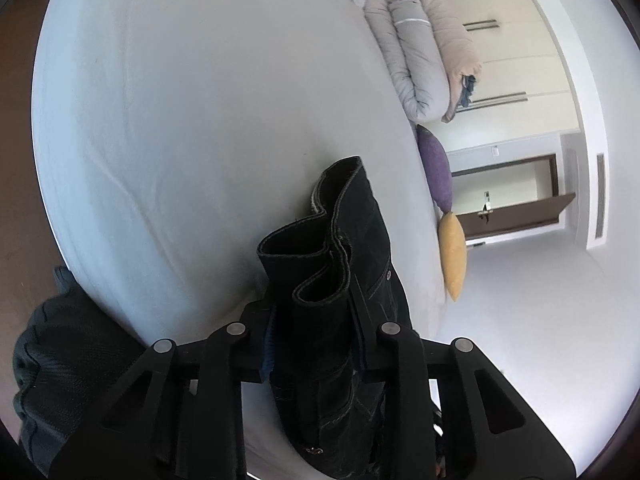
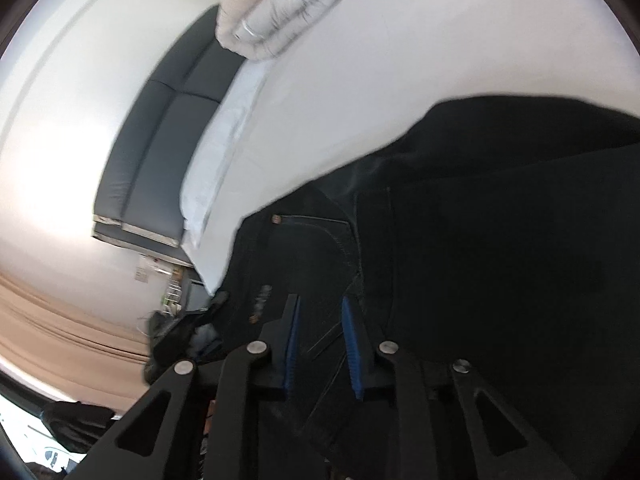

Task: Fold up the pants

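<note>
So both grippers, left gripper point(image 1: 312, 312) and right gripper point(image 2: 320, 332), clamp the black jeans point(image 1: 340, 280) above the bed point(image 1: 180, 100); only the right view shows the headboard point(image 2: 160, 140).

Lying bunched between the fingers point(image 1: 362, 320) of the left gripper point(image 1: 312, 320) — pants point(image 1: 340, 264), standing up over the bed point(image 1: 180, 120). Sitting along the bed's far right edge — rolled duvet point(image 1: 420, 52), then two cushions point(image 1: 436, 168) nearer.
</note>
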Action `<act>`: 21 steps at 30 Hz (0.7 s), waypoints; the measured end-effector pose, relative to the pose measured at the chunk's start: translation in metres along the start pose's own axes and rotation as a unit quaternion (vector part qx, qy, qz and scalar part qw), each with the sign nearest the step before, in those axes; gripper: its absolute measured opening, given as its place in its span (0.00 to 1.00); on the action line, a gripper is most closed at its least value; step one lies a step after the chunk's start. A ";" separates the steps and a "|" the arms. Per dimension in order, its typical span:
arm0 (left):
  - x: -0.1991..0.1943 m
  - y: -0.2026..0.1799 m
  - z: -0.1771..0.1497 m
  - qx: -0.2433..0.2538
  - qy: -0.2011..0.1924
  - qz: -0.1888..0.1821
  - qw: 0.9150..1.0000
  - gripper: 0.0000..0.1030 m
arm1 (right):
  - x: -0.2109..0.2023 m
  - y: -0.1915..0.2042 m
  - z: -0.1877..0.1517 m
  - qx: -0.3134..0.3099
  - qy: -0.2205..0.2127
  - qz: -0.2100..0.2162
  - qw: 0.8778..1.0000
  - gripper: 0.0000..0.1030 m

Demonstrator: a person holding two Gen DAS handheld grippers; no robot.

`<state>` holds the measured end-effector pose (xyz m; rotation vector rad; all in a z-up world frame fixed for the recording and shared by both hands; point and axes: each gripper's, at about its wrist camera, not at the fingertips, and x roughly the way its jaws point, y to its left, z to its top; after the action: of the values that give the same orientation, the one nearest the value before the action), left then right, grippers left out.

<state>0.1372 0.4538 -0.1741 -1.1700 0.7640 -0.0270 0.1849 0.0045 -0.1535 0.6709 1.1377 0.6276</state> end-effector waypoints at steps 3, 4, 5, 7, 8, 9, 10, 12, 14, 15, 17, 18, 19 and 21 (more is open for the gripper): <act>-0.006 -0.013 -0.001 0.034 -0.007 0.006 0.999 0.24 | 0.021 -0.015 -0.001 0.017 0.025 -0.033 0.999 0.00; -0.007 -0.019 -0.002 0.047 -0.010 0.008 0.999 0.23 | 0.024 -0.021 -0.002 0.026 0.026 -0.031 0.999 0.00; -0.009 -0.027 -0.002 0.062 -0.013 0.010 0.998 0.22 | 0.025 -0.026 -0.004 0.035 0.024 -0.022 0.999 0.00; -0.011 -0.044 -0.006 0.096 -0.021 0.013 0.995 0.20 | 0.024 -0.030 -0.005 0.042 0.022 -0.016 0.999 0.00; -0.012 -0.054 -0.009 0.116 -0.024 0.014 0.993 0.17 | 0.025 -0.029 -0.006 0.038 0.020 -0.021 0.999 0.00; -0.013 -0.067 -0.013 0.141 -0.028 0.014 0.990 0.16 | 0.026 -0.027 -0.008 0.031 0.018 -0.028 0.999 0.00; -0.013 -0.078 -0.017 0.161 -0.030 0.015 0.986 0.16 | 0.026 -0.027 -0.009 0.025 0.015 -0.032 0.999 0.00; -0.011 -0.103 -0.030 0.212 -0.032 0.017 0.977 0.16 | 0.025 -0.031 -0.011 0.030 0.009 -0.020 0.999 0.00; -0.006 -0.127 -0.046 0.260 -0.029 0.017 0.965 0.15 | 0.018 -0.035 -0.013 0.043 0.003 0.005 0.999 0.00; -0.002 -0.140 -0.058 0.289 -0.026 0.016 0.957 0.14 | 0.012 -0.038 -0.015 0.053 -0.001 0.021 0.998 0.03; 0.006 -0.162 -0.082 0.341 -0.020 0.015 0.940 0.14 | -0.010 -0.047 -0.021 0.070 -0.017 0.069 0.995 0.26; 0.012 -0.173 -0.097 0.369 -0.015 0.013 0.929 0.14 | -0.025 -0.054 -0.025 0.080 -0.033 0.095 0.992 0.41; 0.018 -0.183 -0.112 0.394 -0.008 0.012 0.919 0.13 | -0.043 -0.061 -0.029 0.087 -0.054 0.112 0.988 0.46; 0.034 -0.200 -0.149 0.449 0.010 0.011 0.893 0.13 | -0.078 -0.078 -0.035 0.101 -0.091 0.141 0.981 0.57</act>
<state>0.1523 0.2346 -0.0512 -0.2742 0.6621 -0.3416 0.1373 -0.0989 -0.1750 1.0544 0.9508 0.6791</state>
